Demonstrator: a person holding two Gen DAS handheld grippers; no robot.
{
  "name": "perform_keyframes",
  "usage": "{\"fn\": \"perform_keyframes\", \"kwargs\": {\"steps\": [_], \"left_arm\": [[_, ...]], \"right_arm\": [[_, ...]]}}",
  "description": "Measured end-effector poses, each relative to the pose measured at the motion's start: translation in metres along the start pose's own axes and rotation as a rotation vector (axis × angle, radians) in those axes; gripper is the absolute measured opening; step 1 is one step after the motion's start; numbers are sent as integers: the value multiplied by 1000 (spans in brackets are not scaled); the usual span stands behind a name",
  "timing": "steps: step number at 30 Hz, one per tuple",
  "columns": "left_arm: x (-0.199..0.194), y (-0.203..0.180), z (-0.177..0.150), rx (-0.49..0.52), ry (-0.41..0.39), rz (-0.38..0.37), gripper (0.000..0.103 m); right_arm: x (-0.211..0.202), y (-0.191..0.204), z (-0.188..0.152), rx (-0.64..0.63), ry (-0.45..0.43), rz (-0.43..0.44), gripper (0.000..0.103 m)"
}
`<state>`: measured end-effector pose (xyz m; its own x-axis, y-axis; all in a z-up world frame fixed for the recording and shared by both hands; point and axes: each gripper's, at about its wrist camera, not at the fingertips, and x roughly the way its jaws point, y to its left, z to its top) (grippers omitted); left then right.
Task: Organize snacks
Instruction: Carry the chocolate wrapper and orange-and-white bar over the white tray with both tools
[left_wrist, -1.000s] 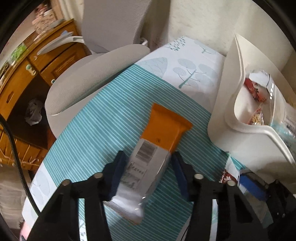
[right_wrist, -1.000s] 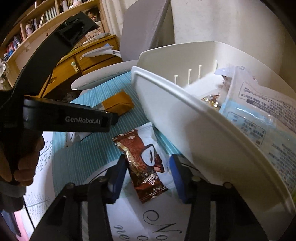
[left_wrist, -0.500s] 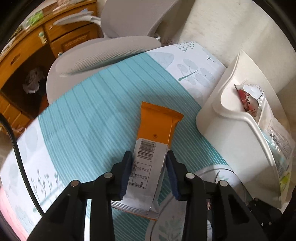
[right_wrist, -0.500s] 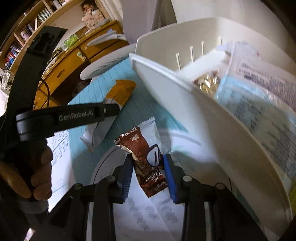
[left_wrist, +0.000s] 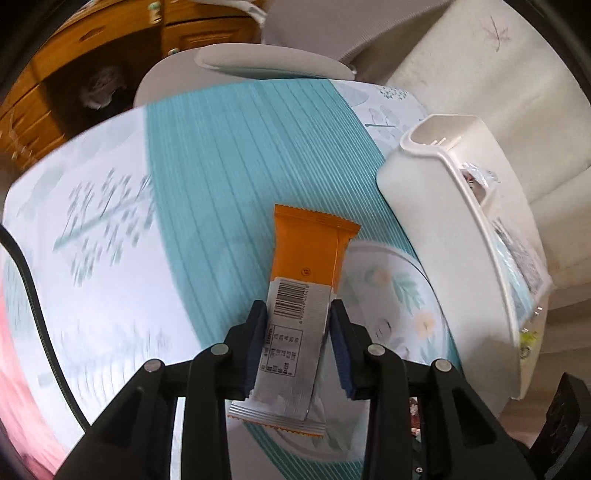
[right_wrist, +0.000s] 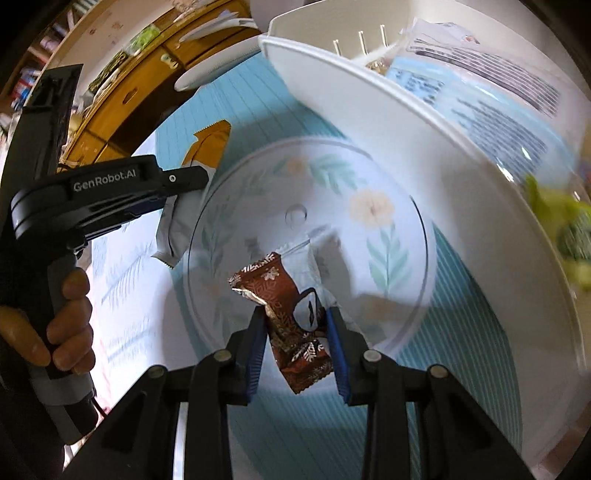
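- A table under a teal striped cloth (left_wrist: 229, 177) with pale leaf prints, a grey chair (left_wrist: 258, 66) and wooden drawers (right_wrist: 122, 96) beyond it.
- Left gripper (left_wrist: 297, 347): its jaws have just been closing and now pinch the silver end of an orange snack bar (left_wrist: 306, 266); the orange end sticks out ahead of the fingertips, above the cloth.
- Right gripper (right_wrist: 295, 332): its jaws have just been closing too, and clamp a brown foil snack packet (right_wrist: 284, 295) across its middle, both crimped ends free.
- Just ahead of the right fingers lies a clear glass plate (right_wrist: 391, 192) with flower print.
- To the right of both grippers stands a white plastic bin (left_wrist: 436, 236), other packets already inside.
- Handling, as I judge it: both wrappers look light, thin and slick. The bar seems fairly stiff, so an end grip serves; the foil packet crumples, so a mid-body grip holds surer than a crimped edge.
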<state>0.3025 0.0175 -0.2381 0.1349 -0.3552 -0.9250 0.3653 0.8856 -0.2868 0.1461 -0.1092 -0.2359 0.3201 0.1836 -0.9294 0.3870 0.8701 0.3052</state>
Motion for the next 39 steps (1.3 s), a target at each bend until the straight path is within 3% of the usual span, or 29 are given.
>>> {"fn": "perform_keyframes", "kwargs": {"steps": [7,22,31,39], "left_arm": [[-48,-7,-52,-103,-62,-67,32],[-121,-38,-140,-242,-246,-231,32],[-141,-72,-171,-311,-325,-216,32],[-134,-126,-170,-364,-373,-203,33]], "right_arm": [[-35,0,-34,-46,-24,15,32],[-113,-35,-56,-133,-155,18,32],[-145,-76,-47,-171,-220,39,32],[-161,-121,-19,-238,-215,79,32]]}}
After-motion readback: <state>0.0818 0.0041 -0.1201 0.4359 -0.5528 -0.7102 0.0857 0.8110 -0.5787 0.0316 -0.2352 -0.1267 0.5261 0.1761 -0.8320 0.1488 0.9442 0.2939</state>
